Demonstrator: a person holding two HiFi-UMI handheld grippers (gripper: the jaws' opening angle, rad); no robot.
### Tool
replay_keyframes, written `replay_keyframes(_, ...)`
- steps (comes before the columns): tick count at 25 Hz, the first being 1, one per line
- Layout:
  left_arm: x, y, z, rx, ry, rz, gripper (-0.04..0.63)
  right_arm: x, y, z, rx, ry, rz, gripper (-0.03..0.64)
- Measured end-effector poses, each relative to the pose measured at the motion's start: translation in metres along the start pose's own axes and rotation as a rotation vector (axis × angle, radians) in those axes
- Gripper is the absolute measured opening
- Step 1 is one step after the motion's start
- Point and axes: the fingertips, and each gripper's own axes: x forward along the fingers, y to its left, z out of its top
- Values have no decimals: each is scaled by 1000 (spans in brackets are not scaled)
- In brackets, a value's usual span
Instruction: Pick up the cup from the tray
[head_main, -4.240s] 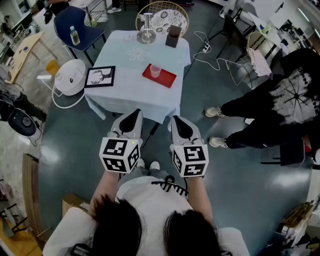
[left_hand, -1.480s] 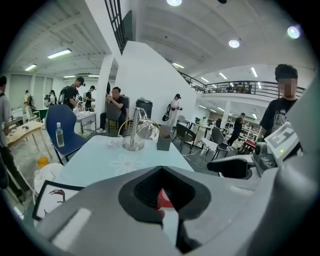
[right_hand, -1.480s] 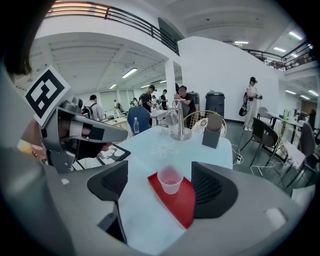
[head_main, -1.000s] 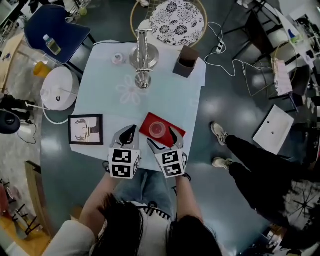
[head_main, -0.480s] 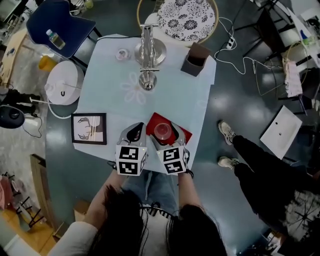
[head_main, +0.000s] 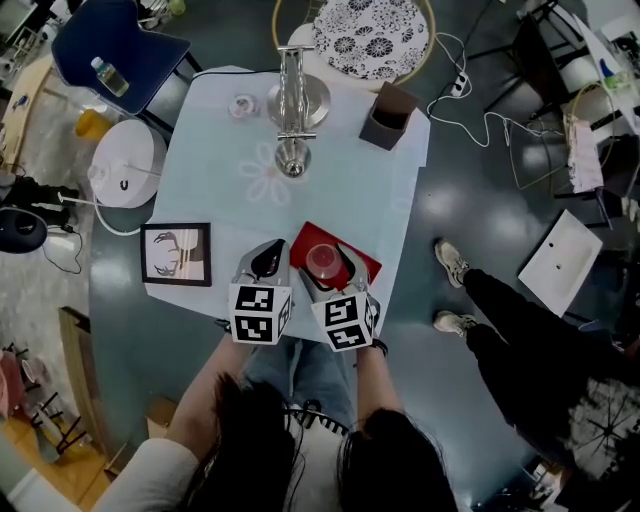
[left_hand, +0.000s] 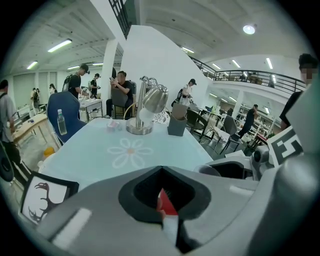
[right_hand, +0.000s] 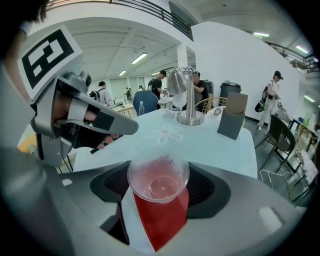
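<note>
A clear plastic cup (head_main: 322, 262) stands upright on a red tray (head_main: 312, 238) near the front edge of the pale blue table (head_main: 330, 170). My right gripper (head_main: 323, 268) reaches around it. In the right gripper view the cup (right_hand: 158, 176) sits between the two dark pads (right_hand: 107, 186) with the tray (right_hand: 160, 222) under it. The right gripper (right_hand: 158, 170) has just been closing, its jaws stand close to the cup's sides, and I see no firm press. My left gripper (head_main: 263, 262) hovers just left of the tray, shut and empty. Its own view shows the left gripper (left_hand: 161, 169) and a tray corner (left_hand: 165, 204).
A metal lamp (head_main: 290, 100) and a dark box (head_main: 388, 116) stand at the table's far end, with a framed deer picture (head_main: 175, 254) at the left front. A blue chair (head_main: 115, 50), a white round appliance (head_main: 128, 162) and a seated person's legs (head_main: 500, 300) surround the table.
The right gripper has slid forward until the cup stands between its jaws, and the jaws have narrowed. The left gripper has sunk slightly beside the tray.
</note>
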Motion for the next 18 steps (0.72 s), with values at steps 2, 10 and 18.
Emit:
replay_keyframes(2, -1, -1, 2, 3, -5, -7, 0, -4, -2, 6, 7, -7, 3, 350)
replay_keyframes(10, -5, -2, 19, 5, -33, -11, 0, -21, -12, 26, 12, -33, -13, 348)
replay_keyframes(18, 3, -16, 34, 105, -40, -50, 0, -27, -33, 52, 8, -73, -36, 348)
